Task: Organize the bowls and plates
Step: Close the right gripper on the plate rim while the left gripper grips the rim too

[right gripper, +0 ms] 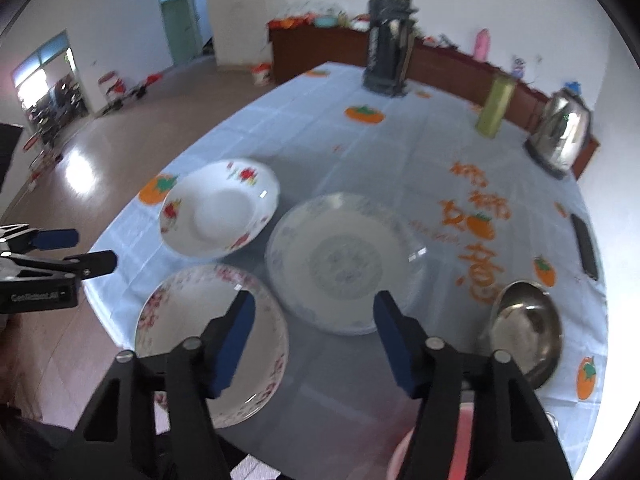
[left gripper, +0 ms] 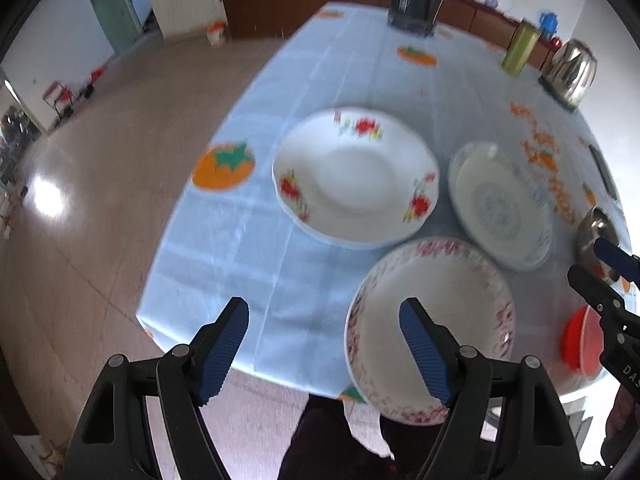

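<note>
Right wrist view showed three plates (right gripper: 344,260) unstacked near the bench's (right gripper: 400,152) near edge, both hand-held grippers (right gripper: 314,340) gaping empty

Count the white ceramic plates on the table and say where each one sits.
3. The red-flower plate sits farthest left, the blue-patterned plate lies to its right, and the pink-rimmed plate overhangs the near edge. Others may lie out of view.

White walls, glossy tan floor (left gripper: 100,200), green door (right gripper: 176,26), dark sideboard (left gripper: 304,4), bright window (right gripper: 44,76).
</note>
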A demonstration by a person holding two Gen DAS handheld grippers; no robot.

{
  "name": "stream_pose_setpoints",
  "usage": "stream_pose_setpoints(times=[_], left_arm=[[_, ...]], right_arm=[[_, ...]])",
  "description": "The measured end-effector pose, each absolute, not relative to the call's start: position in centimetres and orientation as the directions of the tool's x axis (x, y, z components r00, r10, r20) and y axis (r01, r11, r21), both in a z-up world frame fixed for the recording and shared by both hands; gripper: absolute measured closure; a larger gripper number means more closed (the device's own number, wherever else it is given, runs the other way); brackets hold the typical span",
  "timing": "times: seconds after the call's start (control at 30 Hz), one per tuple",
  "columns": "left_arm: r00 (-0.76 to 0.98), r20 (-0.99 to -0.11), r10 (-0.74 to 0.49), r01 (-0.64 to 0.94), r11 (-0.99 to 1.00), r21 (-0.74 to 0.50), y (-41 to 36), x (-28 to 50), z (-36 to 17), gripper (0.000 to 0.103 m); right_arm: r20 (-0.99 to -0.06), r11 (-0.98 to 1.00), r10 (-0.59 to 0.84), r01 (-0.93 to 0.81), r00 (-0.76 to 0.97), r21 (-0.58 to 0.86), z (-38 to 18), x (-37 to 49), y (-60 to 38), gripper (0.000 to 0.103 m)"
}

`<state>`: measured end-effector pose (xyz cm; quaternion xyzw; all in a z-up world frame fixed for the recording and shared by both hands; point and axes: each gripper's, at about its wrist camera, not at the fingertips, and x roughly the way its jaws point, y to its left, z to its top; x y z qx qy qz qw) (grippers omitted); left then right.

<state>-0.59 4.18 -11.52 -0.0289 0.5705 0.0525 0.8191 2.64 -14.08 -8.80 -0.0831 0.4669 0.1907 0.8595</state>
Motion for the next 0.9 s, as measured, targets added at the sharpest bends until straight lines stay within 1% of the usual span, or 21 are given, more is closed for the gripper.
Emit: stream_pose_setpoints(times=[0.17,0.27,0.3,0.33,0.37,0.43,0.5,0.53,0.7,0.8,0.9], left_arm=[[0.27,-0.963,-0.004,-0.123,0.992,-0.039,4.8,-0.7,-14.1,0.023],[0.248,-0.968,-0.02,-0.122,0.991,-0.052,4.9,-0.7,-15.1,0.023],[0.241,-0.97,-0.027,-0.122,0.991,-0.058,4.8,-0.6,-15.5,0.026],[0.231,-0.972,-0.035,-0.12,0.991,-0.065,4.8,-0.6,-15.8,0.033],[0.219,-0.975,-0.044,-0.117,0.991,-0.071,4.7,-0.6,-16.1,0.035],[0.192,-0.98,-0.057,-0.112,0.99,-0.08,4.6,-0.4,-16.7,0.046],[0.17,-0.983,-0.07,-0.111,0.99,-0.09,4.6,-0.3,-17.1,0.054],[0.164,-0.983,-0.08,-0.11,0.989,-0.099,4.6,-0.3,-17.3,0.054],[0.151,-0.985,-0.089,-0.1,0.989,-0.105,4.3,-0.1,-17.7,0.055],[0.14,-0.986,-0.094,-0.094,0.99,-0.107,4.1,0.0,-18.0,0.068],[0.124,-0.986,-0.114,-0.09,0.988,-0.125,4.0,0.0,-18.3,0.075]], right_arm=[[-0.877,0.892,0.252,-0.449,0.41,0.046,-11.1,2.7,-12.7,0.044],[-0.9,0.883,0.242,-0.467,0.362,0.05,-12.4,2.7,-12.2,0.049],[-0.907,0.88,0.239,-0.471,0.347,0.051,-12.9,2.8,-12.0,0.049],[-0.915,0.878,0.234,-0.476,0.329,0.053,-13.4,2.7,-11.8,0.051],[-0.923,0.876,0.227,-0.479,0.31,0.055,-13.9,2.7,-11.7,0.055],[-0.935,0.874,0.214,-0.483,0.281,0.055,-14.8,2.8,-11.7,0.059],[-0.945,0.873,0.203,-0.484,0.256,0.057,-15.5,2.9,-11.6,0.065],[-0.949,0.873,0.201,-0.483,0.243,0.061,-15.9,2.9,-11.6,0.067],[-0.959,0.874,0.203,-0.478,0.199,0.086,-16.9,2.9,-11.8,0.071],[-0.962,0.871,0.204,-0.481,0.181,0.094,-17.4,2.8,-11.7,0.073],[-0.964,0.867,0.215,-0.485,0.159,0.113,-17.6,3.0,-11.6,0.078]])
